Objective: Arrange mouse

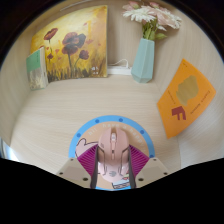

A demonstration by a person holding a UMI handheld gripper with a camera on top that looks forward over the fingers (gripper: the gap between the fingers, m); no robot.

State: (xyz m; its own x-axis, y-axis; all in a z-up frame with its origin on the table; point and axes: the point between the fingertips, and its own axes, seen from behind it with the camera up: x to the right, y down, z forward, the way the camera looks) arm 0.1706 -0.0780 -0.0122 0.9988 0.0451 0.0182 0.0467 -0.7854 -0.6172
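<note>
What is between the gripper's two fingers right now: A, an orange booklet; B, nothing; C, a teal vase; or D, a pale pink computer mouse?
D: the pale pink computer mouse sits between the gripper fingers, over the round blue-rimmed wooden mat, while the teal vase and orange booklet lie beyond.

Pale pink mouse (pixel 113 152) between gripper (pixel 112 166) fingers
</note>
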